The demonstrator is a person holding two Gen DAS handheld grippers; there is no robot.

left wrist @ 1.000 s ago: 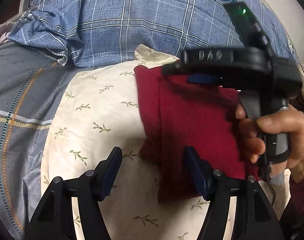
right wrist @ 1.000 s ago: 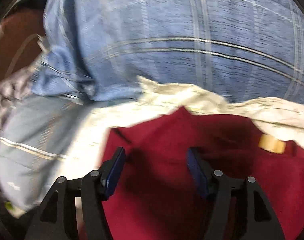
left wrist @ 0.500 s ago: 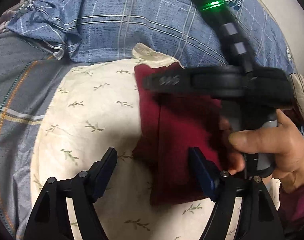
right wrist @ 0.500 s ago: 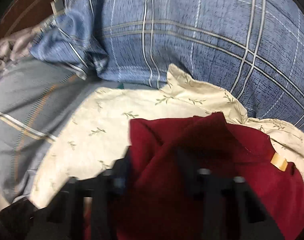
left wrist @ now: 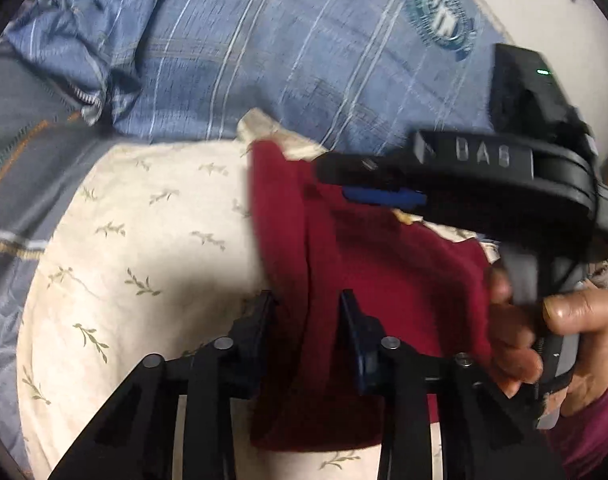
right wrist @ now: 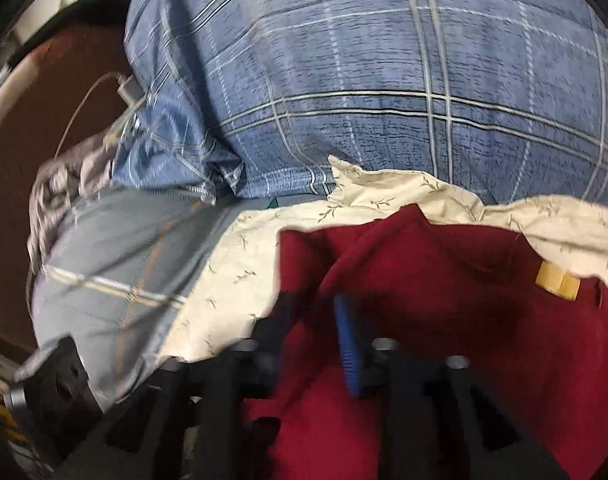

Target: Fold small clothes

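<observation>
Maroon cloth (left wrist: 384, 280) is lying partly folded on the leaf-printed cream pillow (left wrist: 143, 240), its left edge doubled over into a thick band, and I am pinching that band with both tools. My left gripper (left wrist: 306, 312) is closing on the near stretch of the fold, fingers narrowed with fabric between them; my right gripper (right wrist: 312, 320) is doing the same farther up, near the top corner, and in the left wrist view its blue pad (left wrist: 384, 197) is sitting right over the cloth's upper edge. Both views are smearing with motion, so I cannot tell how many layers either pinch is catching. That is the main risk as I judge it: if one tool is holding only the top layer, the lower layer is going to sag out and the crease will come undone when I lift. The cream pillowcase is lying directly under the garment, so a deep bite could also be dragging it along. The two grips are sitting apart on one edge, and uneven pulling would skew the fold. Behind the pillow, the blue checked bedding (right wrist: 384, 80) is crowding the top corner.
</observation>
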